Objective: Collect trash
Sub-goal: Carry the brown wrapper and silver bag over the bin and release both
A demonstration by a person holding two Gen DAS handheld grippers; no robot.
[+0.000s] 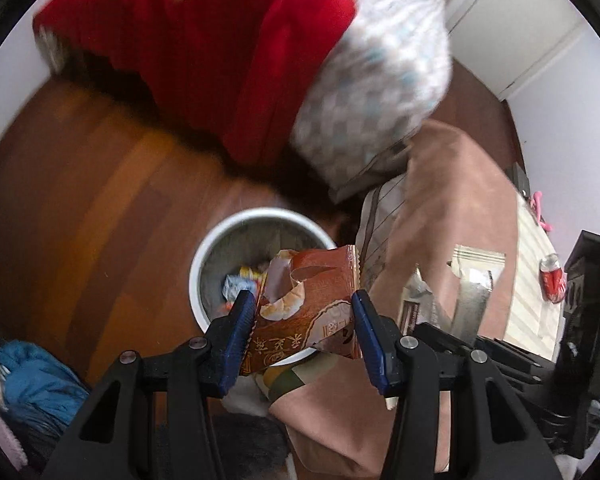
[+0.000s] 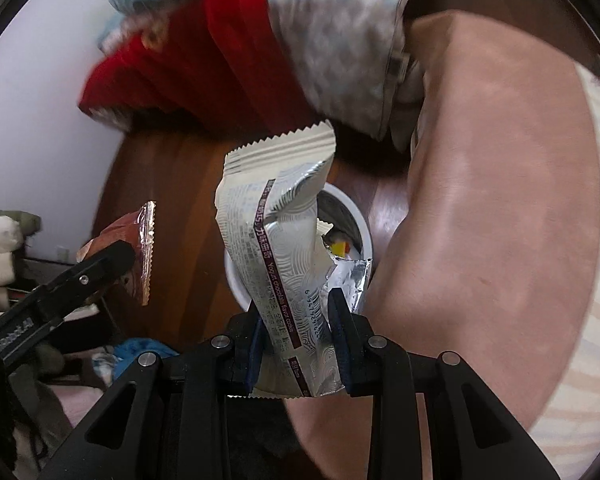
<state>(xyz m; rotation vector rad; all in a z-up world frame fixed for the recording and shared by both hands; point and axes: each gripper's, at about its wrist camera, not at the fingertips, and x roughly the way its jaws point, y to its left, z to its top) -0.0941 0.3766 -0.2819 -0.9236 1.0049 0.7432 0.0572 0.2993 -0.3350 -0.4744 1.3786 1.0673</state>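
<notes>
The wooden floor (image 1: 80, 200) fills the lower left of both views. A red blanket (image 1: 188, 48) and a grey-and-white patterned pillow (image 1: 372, 80) lie at the top of the left wrist view, both blurred. A pink cloth-covered surface (image 1: 452, 184) runs down the right side, with a red soda can (image 1: 553, 278) lying on a pale striped surface beyond it. A white-rimmed waste bin (image 1: 220, 236) stands on the floor beside the pink cloth and already contains several wrappers. The left gripper (image 1: 302, 328) points downward above the bin, its blue pads pressed on either side of a brown snack wrapper (image 1: 312, 300), which hangs over the bin opening. The right gripper (image 2: 298, 336) is clamped on a torn silver cookie wrapper (image 2: 276, 240), held upright over the bin rim (image 2: 360, 216). The two wrappers are apart, the brown one to the left in the right wrist view.
</notes>
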